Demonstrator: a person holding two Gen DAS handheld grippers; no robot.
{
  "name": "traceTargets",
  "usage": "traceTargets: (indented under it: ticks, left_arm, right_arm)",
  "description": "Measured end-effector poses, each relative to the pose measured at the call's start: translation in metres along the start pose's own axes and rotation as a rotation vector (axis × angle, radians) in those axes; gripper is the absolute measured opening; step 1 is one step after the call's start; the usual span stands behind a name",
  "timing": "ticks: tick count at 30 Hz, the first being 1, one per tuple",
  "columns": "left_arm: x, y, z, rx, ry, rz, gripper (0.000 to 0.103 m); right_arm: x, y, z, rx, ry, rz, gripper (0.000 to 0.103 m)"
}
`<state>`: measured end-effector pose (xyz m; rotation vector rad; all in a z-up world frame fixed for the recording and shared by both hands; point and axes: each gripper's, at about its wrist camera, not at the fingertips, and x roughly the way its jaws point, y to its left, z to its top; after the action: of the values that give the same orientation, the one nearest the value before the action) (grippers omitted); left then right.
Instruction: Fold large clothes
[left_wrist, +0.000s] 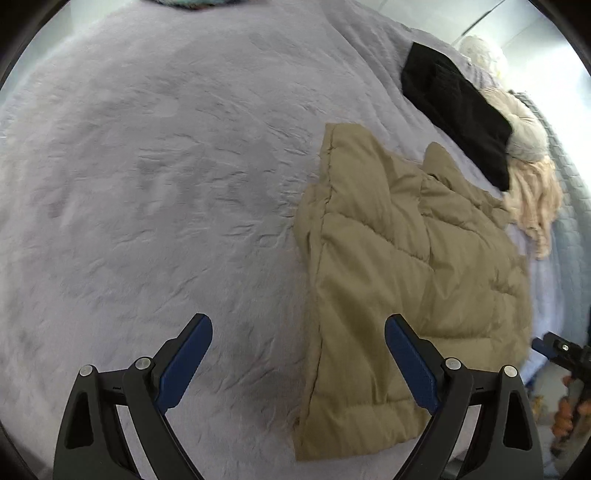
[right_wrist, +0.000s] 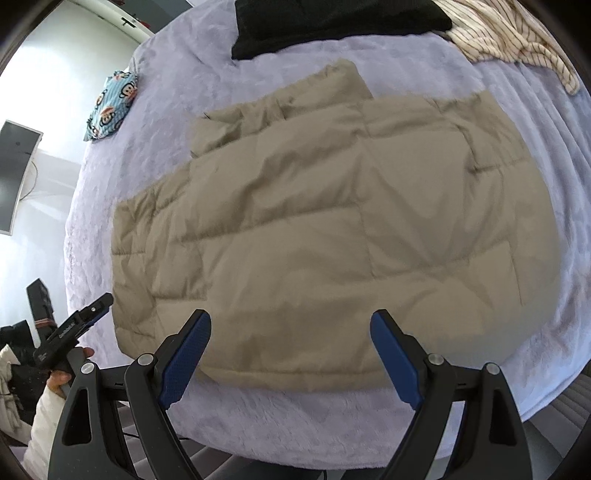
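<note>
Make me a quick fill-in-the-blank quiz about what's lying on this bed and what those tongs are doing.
1. The puffy jacket spread on the bed is ____ in colour.
2. Beyond the jacket lies a folded ____ garment.
3. Both the left tongs and the right tongs are ____, holding nothing.

Missing words: tan; black; open

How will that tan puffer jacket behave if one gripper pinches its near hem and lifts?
The tan puffer jacket will probably drape and sag rather than lift flat: it lies in soft creases on the bed cover. Its quilted, puffy panels suggest it is light for its bulk. The shell looks smooth, so it may slip in a shallow pinch by the right gripper.
</note>
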<state>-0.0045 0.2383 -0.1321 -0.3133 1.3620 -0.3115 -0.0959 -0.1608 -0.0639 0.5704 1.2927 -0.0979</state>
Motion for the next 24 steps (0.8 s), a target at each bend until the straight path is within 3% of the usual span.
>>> traceTargets:
  ticks: [1,4,8,17,18,19,21,22,24]
  left_arm:
    - [0.008,0.004,0.005,-0.003,0.022,-0.044,0.095]
    - [0.032,0.009,0.017,0.0,0.079,-0.15,0.095]
    - [0.065,0.002,0.024,0.026,0.151,-0.28,0.095]
    - [0.102,-0.019,0.038,0.082,0.214,-0.384,0.095]
    - [0.104,-0.021,0.04,0.085,0.218,-0.392,0.089]
    - [0.106,-0.026,0.04,0.098,0.23,-0.417,0.059]
    - [0.112,-0.031,0.041,0.089,0.269,-0.481,0.032]
    - [0.111,-0.038,0.041,0.098,0.259,-0.477,0.024]
    - [0.102,-0.05,0.042,0.122,0.244,-0.469,0.02]
  right_arm:
    - [0.0,0.002,0.003,-0.008,-0.013,0.002,0.083]
    - [0.011,0.007,0.013,-0.032,-0.017,-0.017,0.023]
    - [0.029,0.012,0.024,-0.047,-0.021,0.002,0.019]
    - [0.062,0.008,0.034,-0.044,-0.047,0.012,0.019]
    - [0.065,0.006,0.035,-0.039,-0.048,0.015,0.019]
    - [0.068,0.005,0.035,-0.035,-0.05,0.02,0.019]
    - [0.074,0.004,0.037,-0.031,-0.051,0.027,0.019]
    - [0.076,0.003,0.037,-0.028,-0.05,0.028,0.019]
    - [0.079,-0.001,0.039,-0.02,-0.049,0.039,0.019]
